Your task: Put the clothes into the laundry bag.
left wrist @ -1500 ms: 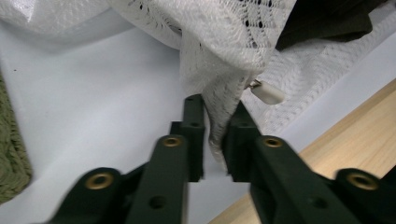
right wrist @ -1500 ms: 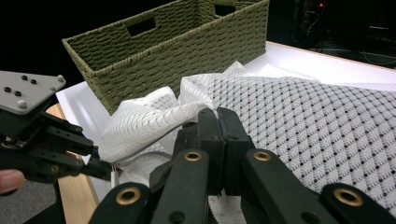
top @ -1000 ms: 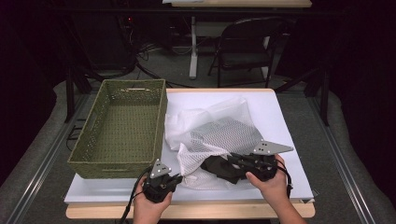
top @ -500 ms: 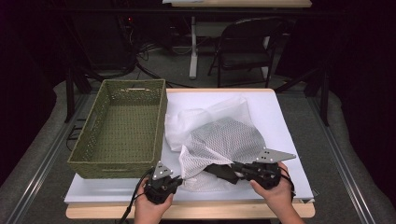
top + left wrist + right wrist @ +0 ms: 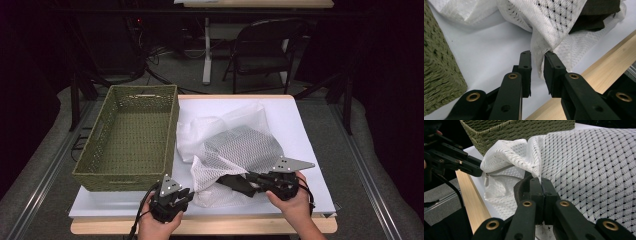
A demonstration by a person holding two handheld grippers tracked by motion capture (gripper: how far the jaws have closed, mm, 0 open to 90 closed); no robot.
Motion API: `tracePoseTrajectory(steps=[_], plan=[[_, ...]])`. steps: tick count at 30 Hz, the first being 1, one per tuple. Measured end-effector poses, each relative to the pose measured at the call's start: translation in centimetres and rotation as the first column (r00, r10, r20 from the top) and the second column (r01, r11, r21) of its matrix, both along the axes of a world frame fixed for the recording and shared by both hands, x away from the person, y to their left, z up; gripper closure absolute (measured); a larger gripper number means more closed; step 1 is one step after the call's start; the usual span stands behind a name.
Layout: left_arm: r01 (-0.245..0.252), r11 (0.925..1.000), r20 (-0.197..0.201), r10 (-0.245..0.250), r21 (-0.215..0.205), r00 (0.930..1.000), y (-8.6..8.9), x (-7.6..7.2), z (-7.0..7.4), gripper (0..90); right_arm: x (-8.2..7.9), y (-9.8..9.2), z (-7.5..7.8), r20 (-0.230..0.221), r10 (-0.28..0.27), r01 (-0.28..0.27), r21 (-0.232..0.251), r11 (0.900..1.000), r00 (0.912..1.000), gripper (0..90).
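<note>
Looks like the job here is getting a dark piece of clothing (image 5: pixel 235 182) into or out of a white mesh laundry bag (image 5: pixel 240 150), and it's somewhere in the middle. The bag is lying on the white table (image 5: pixel 305 125) toward its near edge, right beside the green woven basket (image 5: pixel 125 135) sitting along the left edge, which is looking empty. The dark clothing is showing through the mesh and poking out at the near side of the bag, so it's partly inside. The right gripper (image 5: pixel 541 182) is squeezing its jaws together on a fold of the mesh near the zipper (image 5: pixel 496 172). The left gripper (image 5: pixel 537 56) has just been opening, with a bit of mesh edge hanging between its 2 jaws, which are standing slightly apart and not really pressing on it. Nothing's in the basket yet, so I'm guessing the clothing part and any move to the basket are both waiting.
</note>
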State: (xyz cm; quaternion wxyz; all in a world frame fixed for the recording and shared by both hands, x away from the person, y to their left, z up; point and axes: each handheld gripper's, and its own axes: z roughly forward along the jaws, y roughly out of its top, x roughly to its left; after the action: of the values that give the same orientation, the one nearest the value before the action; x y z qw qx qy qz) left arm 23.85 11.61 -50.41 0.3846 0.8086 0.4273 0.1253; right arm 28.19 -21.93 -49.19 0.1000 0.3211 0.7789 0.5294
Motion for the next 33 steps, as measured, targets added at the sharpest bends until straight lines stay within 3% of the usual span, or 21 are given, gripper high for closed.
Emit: tracePoseTrajectory(steps=[6, 15, 21, 27, 33], plan=[[-0.017, 0.9999, -0.016, 0.017, 0.004, 0.9997, 0.1, 0.3, -0.6, 74.3, -0.1, 0.2, -0.1, 0.003, 0.0, 0.0, 0.001, 1.0, 1.0, 89.6], [-0.008, 0.9994, -0.038, 0.009, 0.033, 0.9992, -0.5, 0.7, -1.7, 59.4, -0.2, 0.0, -0.1, 0.008, -0.005, 0.005, 0.007, 1.0, 1.0, 89.6], [-0.011, 0.9992, -0.045, 0.012, 0.037, 0.9989, -0.7, 1.4, -2.7, 63.1, -0.3, -0.3, 0.1, 0.009, -0.017, 0.016, 0.017, 1.0, 0.9998, 89.6], [0.017, 0.9986, -0.042, -0.015, 0.05, 0.999, -1.2, 1.6, -2.8, 80.9, -0.2, -0.3, 0.2, 0.011, -0.02, 0.02, 0.025, 0.999, 0.9997, 89.6], [0.006, 0.9994, -0.04, -0.005, 0.035, 0.9992, -1.1, 1.4, -2.3, 82.2, -0.3, -0.2, 0.3, 0.014, -0.019, 0.019, 0.024, 1.0, 0.9997, 89.6]])
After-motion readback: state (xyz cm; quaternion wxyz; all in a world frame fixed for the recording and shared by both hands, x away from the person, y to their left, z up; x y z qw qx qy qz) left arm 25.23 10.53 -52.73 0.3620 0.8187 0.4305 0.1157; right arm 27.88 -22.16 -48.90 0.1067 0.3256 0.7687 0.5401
